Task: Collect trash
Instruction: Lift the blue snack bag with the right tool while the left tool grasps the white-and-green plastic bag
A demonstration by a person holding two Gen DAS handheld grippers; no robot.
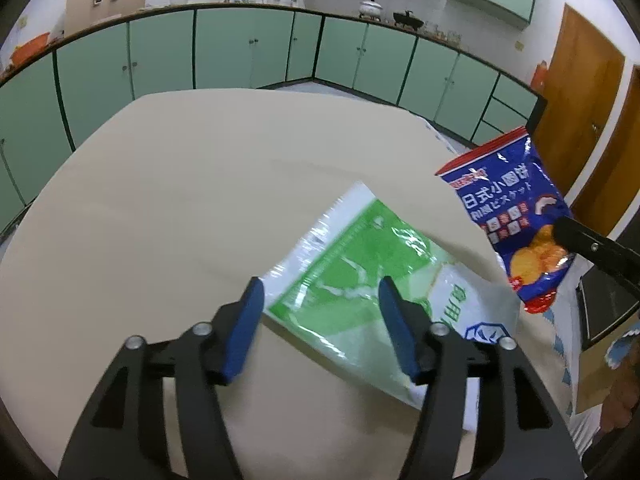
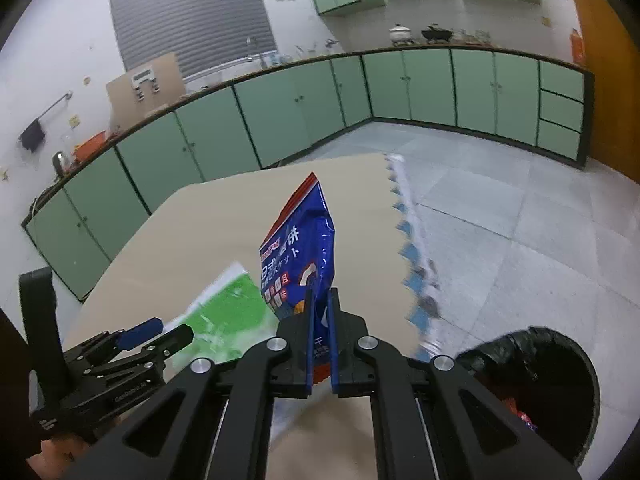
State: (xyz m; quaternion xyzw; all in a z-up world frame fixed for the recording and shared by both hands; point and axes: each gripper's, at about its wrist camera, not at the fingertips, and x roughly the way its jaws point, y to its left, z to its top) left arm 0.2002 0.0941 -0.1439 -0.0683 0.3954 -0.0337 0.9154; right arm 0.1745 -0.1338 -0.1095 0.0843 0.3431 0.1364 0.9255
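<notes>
Right wrist view: right tongs (image 2: pixel 320 320) pinching the blue snack bag (image 2: pixel 304 240); left tongs (image 1: pixel 320 320) spread over the green bag (image 1: pixel 352 264) on the surface (image 1: pixel 180 200).

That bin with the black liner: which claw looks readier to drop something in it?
The right claw. It is shut on the blue snack bag, held up off the table, and the bin sits just to its right. The left claw is open over the green-and-white bag, gripping nothing.

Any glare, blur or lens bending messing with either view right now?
Left wrist view: glare streaks on the green bag, and the counter edge bows from the fisheye. Right wrist view: the tablecloth fringe is smeared; the bin inside is too dark to read.
</notes>
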